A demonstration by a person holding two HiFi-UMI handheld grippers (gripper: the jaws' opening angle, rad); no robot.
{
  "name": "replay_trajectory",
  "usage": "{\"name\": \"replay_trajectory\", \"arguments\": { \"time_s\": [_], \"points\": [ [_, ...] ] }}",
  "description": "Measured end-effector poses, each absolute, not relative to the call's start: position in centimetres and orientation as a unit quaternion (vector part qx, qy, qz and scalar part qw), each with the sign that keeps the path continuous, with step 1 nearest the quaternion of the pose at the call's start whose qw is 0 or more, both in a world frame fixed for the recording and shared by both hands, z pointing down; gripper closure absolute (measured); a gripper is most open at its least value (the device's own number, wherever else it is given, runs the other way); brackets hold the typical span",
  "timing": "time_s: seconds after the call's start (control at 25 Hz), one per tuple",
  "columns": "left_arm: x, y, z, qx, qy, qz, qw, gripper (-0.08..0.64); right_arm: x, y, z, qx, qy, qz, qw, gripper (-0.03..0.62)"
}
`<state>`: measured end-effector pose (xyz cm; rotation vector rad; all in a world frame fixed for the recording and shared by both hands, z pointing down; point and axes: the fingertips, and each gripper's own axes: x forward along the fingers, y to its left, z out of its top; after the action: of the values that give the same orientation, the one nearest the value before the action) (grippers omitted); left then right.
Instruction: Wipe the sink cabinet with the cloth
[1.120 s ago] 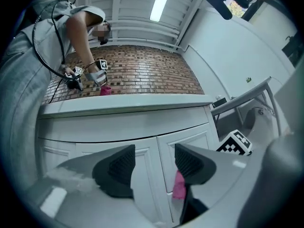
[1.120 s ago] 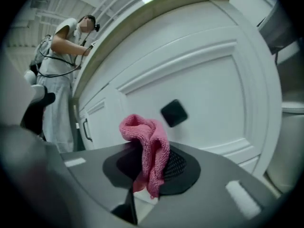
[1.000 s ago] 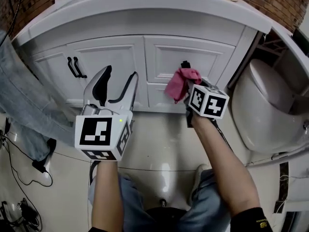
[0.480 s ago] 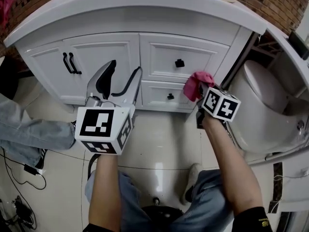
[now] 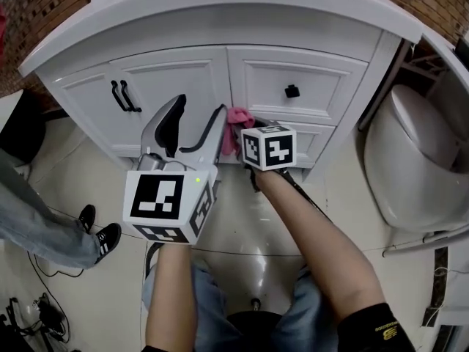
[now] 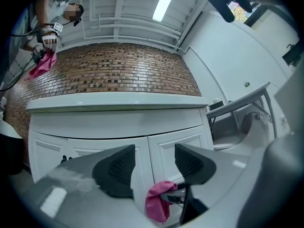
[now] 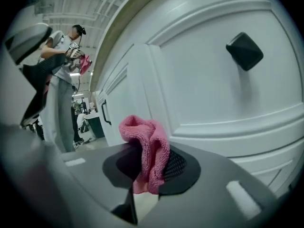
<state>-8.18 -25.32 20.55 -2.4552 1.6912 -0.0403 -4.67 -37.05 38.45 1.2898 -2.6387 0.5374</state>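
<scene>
Glossy pale floor tiles (image 5: 242,218) run beneath the person's knees up to the foot of the unit. Nearest the camera, the left claw (image 5: 198,108) hangs idle with its jaws spread wide and nothing between them, pointed at the cupboard front. Just beside it, the right claw (image 7: 149,167) is pinched tight on a bunched pink terry cloth (image 7: 145,141), which pokes out ahead of the jaws. The cloth sits low against the white panelled sink cabinet (image 5: 176,79), at the upright between the left door and the drawers; whether it is actually pressing on the paint I cannot tell for certain.

Beyond it are a black square knob (image 5: 292,91) on the upper drawer and two black bar handles (image 5: 124,96) on the doors. Above these is the curved white tabletop (image 5: 220,6).

Wiping looks to be under way. No streak, damp patch or dirt shows on any panel, so which parts are finished cannot be read. By my judgement the doors, upper drawer and top band may all remain.
</scene>
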Motion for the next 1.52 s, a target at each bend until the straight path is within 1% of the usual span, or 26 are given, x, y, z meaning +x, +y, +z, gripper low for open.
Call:
{"name": "replay_trajectory", "arguments": {
  "time_s": [0.24, 0.44, 0.52, 0.64, 0.76, 0.84, 0.92, 1.12, 1.28, 1.32, 1.4, 1.52],
  "points": [
    [-8.3, -26.0, 20.7, -0.825, 0.56, -0.019, 0.081, 0.301, 0.3, -37.9, 38.1, 0.474, -0.86, 0.172, 0.083, 0.512],
    [-7.3, -26.4, 20.7, -0.832, 0.55, -0.012, 0.078, 0.301, 9.8, -37.3, 37.4, 0.546, -0.818, 0.154, 0.093, 0.512],
    [-6.9, -26.5, 20.6, -0.834, 0.546, -0.011, 0.078, 0.301, 14.6, -37.0, 37.3, 0.59, -0.787, 0.164, 0.083, 0.512],
    [-6.6, -26.3, 20.6, -0.835, 0.544, -0.013, 0.079, 0.301, 21.0, -36.4, 37.7, 0.652, -0.73, 0.202, 0.047, 0.512],
    [-6.4, -25.9, 20.5, -0.836, 0.543, -0.012, 0.083, 0.301, 24.0, -36.2, 38.4, 0.679, -0.699, 0.221, 0.033, 0.512],
    [-6.8, -25.8, 20.5, -0.834, 0.545, -0.015, 0.084, 0.301, 23.2, -36.2, 38.7, 0.682, -0.697, 0.22, 0.039, 0.514],
    [-7.3, -25.8, 20.6, -0.832, 0.548, -0.019, 0.083, 0.301, 20.4, -36.2, 39.1, 0.666, -0.71, 0.223, 0.045, 0.514],
    [-8.2, -26.2, 20.7, -0.827, 0.555, -0.021, 0.083, 0.301, 6.7, -36.6, 40.1, 0.555, -0.79, 0.259, 0.038, 0.514],
    [-8.0, -26.4, 21.2, -0.826, 0.558, -0.028, 0.082, 0.301, -2.4, -35.8, 43.2, 0.482, -0.833, 0.248, 0.108, 0.514],
    [-8.0, -26.5, 21.3, -0.824, 0.56, -0.031, 0.082, 0.301, -3.8, -35.8, 43.9, 0.468, -0.84, 0.249, 0.117, 0.514],
    [-8.2, -26.6, 21.6, -0.821, 0.564, -0.037, 0.081, 0.301, -5.4, -36.0, 44.4, 0.451, -0.847, 0.261, 0.108, 0.514],
    [-9.0, -26.9, 21.9, -0.819, 0.566, -0.045, 0.08, 0.301, -3.6, -37.1, 44.4, 0.473, -0.835, 0.268, 0.09, 0.514]
  ]
}}
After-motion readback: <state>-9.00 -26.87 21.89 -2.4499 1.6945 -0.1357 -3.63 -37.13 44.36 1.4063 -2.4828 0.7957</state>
